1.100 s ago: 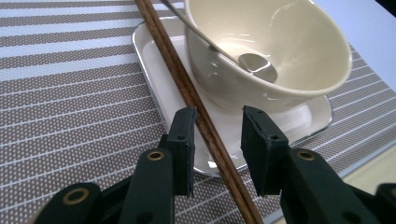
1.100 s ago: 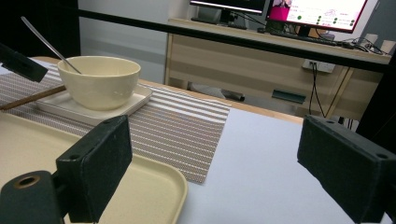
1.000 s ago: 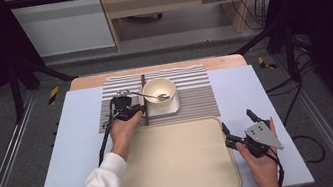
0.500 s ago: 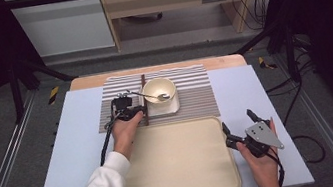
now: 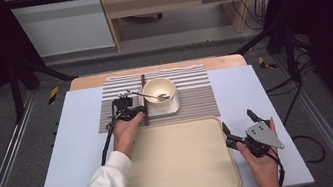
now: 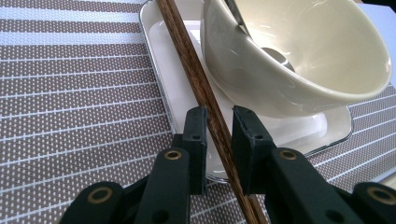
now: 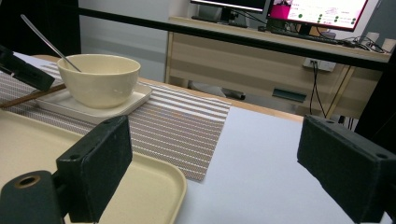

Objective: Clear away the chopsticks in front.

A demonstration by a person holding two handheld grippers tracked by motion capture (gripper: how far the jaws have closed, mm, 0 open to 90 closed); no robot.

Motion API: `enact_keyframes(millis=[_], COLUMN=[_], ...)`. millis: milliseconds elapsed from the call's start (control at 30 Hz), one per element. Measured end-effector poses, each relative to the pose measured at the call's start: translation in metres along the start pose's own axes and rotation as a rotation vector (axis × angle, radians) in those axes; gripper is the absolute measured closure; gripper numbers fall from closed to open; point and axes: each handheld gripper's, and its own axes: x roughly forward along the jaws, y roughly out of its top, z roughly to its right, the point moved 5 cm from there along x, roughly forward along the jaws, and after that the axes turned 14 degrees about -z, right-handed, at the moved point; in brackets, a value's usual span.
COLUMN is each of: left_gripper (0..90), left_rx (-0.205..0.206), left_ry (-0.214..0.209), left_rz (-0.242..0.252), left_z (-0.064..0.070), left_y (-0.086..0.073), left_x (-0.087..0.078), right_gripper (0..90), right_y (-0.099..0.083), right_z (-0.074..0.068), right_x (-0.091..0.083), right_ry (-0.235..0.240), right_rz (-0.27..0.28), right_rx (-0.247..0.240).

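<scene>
A pair of brown chopsticks (image 5: 143,89) lies on the striped placemat (image 5: 195,94), against the left rim of a white square plate (image 5: 175,106). On the plate stands a cream bowl (image 5: 159,89) with a metal spoon (image 5: 140,94) in it. My left gripper (image 5: 142,111) is at the chopsticks' near end. In the left gripper view the jaws of the left gripper (image 6: 217,123) press on both sides of the chopsticks (image 6: 187,56), beside the bowl (image 6: 303,60). My right gripper (image 5: 237,119) is held wide open at the tray's right edge, holding nothing.
A large beige tray (image 5: 182,172) lies on the blue table cover in front of the placemat. The right gripper view looks over the tray's corner (image 7: 154,186) toward the bowl (image 7: 99,77) and a wooden desk beyond the table.
The left hand and gripper have crept slightly nearer and rightward onto the chopsticks. The right gripper has not moved.
</scene>
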Motion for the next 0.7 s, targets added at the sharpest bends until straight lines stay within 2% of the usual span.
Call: enact_keyframes(millis=[433,700], left_gripper=[81.3,81.6], left_rx=[-0.044,-0.079], left_ry=[-0.017,-0.037], left_rz=[0.012,0.01], left_z=[-0.0018,-0.0023], left_y=[0.0013,0.0008], left_x=[0.0014,0.0055], right_gripper=[10.4,10.5], right_y=[0.0,-0.0004], right_z=[-0.0001,0.0005], right_x=[0.0002,0.0003], right_ry=[0.003,0.002], right_rz=[-0.001,-0.004], right_rx=[-0.003,-0.002])
